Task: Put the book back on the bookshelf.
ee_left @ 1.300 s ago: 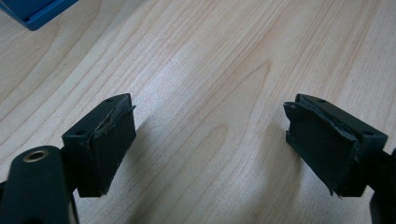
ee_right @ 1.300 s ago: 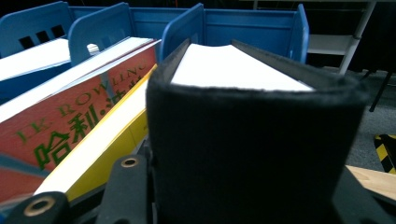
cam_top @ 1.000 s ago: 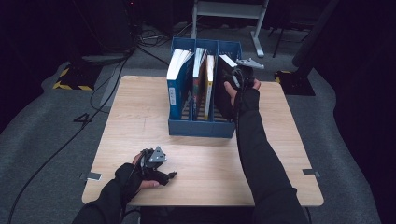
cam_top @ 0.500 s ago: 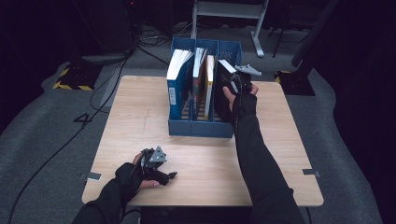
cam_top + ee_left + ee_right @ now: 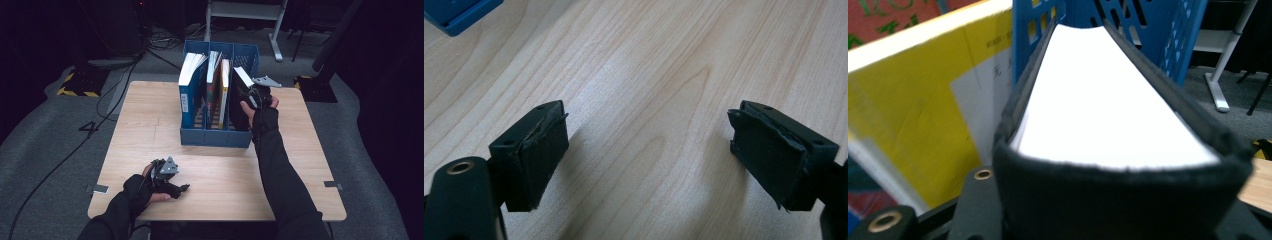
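Black-covered and thick, the book point(image 5: 242, 95) stands in the rightmost compartment of the blue file rack point(image 5: 215, 137) on the wooden bench point(image 5: 225, 175), its white page edges facing up. The right gripper point(image 5: 254, 95) is clamped on its spine end (the right gripper view shows the cover pressed right up to the camera). A yellow book point(image 5: 913, 95) stands in the neighbouring compartment. The left gripper point(image 5: 172, 187) rests near the bench's front edge, its jaws wide apart over bare wood.

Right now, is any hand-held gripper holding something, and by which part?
The right hand-held gripper grips the black book by its spine end, in the blue rack. The left hand-held gripper holds nothing.
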